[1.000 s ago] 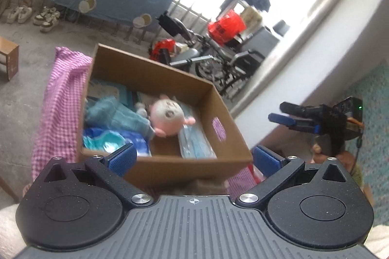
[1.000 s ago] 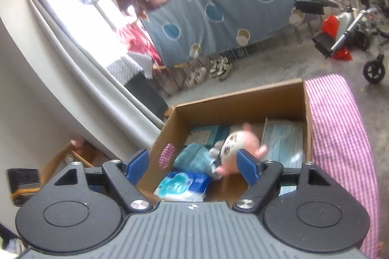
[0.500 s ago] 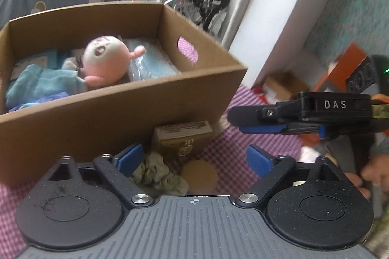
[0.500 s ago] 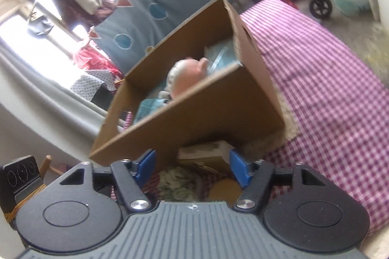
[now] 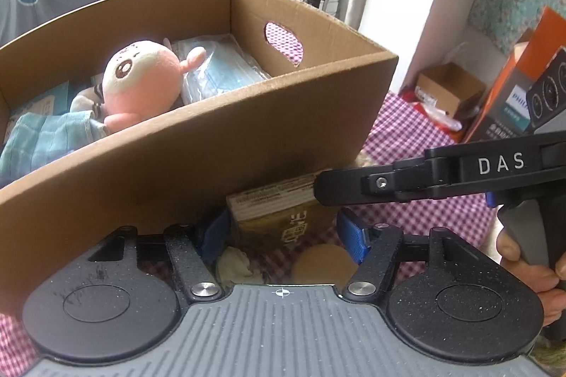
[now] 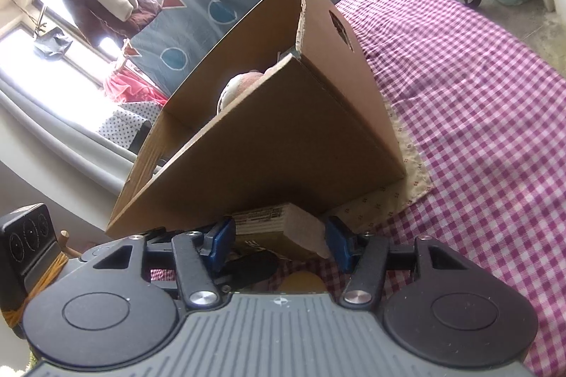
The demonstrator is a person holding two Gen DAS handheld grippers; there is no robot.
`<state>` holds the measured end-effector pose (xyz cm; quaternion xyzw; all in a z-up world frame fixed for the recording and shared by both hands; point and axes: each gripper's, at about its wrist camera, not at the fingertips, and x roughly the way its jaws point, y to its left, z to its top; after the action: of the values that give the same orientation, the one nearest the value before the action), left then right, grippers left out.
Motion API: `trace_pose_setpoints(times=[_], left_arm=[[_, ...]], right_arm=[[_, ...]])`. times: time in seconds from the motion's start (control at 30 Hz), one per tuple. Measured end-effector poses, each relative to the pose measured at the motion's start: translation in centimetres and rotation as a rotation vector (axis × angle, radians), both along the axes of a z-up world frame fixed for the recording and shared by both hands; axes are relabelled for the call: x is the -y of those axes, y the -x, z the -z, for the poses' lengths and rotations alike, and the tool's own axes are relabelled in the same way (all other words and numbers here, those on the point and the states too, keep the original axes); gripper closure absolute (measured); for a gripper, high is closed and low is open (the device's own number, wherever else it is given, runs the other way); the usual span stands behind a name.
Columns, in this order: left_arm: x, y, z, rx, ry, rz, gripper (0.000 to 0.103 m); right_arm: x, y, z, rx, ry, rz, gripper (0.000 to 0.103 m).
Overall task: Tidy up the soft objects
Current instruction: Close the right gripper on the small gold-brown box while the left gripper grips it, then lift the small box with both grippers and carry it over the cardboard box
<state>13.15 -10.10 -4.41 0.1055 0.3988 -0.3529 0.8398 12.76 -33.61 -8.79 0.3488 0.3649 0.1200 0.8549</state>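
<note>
Both grippers sit low over the pink checked cloth (image 6: 477, 115), aimed at the near wall of the cardboard box (image 5: 198, 143). The left gripper (image 5: 283, 235) has its blue pads spread, flanking a small gold carton (image 5: 279, 214) without touching it. The right gripper (image 6: 279, 244) is likewise spread around the same carton; its black body crosses in from the right in the left view. Inside the box lie a pink plush toy (image 5: 141, 83), a packet of blue face masks (image 5: 219, 69) right of it and a folded blue cloth (image 5: 42, 140) at left.
</note>
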Motion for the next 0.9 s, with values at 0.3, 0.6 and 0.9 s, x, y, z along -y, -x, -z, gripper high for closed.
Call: trace_pose_setpoints(times=[0.3, 0.6, 0.9], left_arm=[[0.4, -0.2, 0.6, -0.004, -0.007, -0.007, 0.038], [-0.3, 2.0, -1.3, 0.060, 0.037, 0.004, 0.038], [-2.2, 5.6, -5.2, 0.159, 0.118, 0.005, 0.037]], right_arm=[[-0.5, -0.7, 1.0, 0.005, -0.006, -0.003, 0.054], [-1.3, 1.5, -1.9, 0.044, 0.042, 0.018, 0.054], [-2.9, 5.3, -6.7, 0.126, 0.084, 0.032, 0.054]])
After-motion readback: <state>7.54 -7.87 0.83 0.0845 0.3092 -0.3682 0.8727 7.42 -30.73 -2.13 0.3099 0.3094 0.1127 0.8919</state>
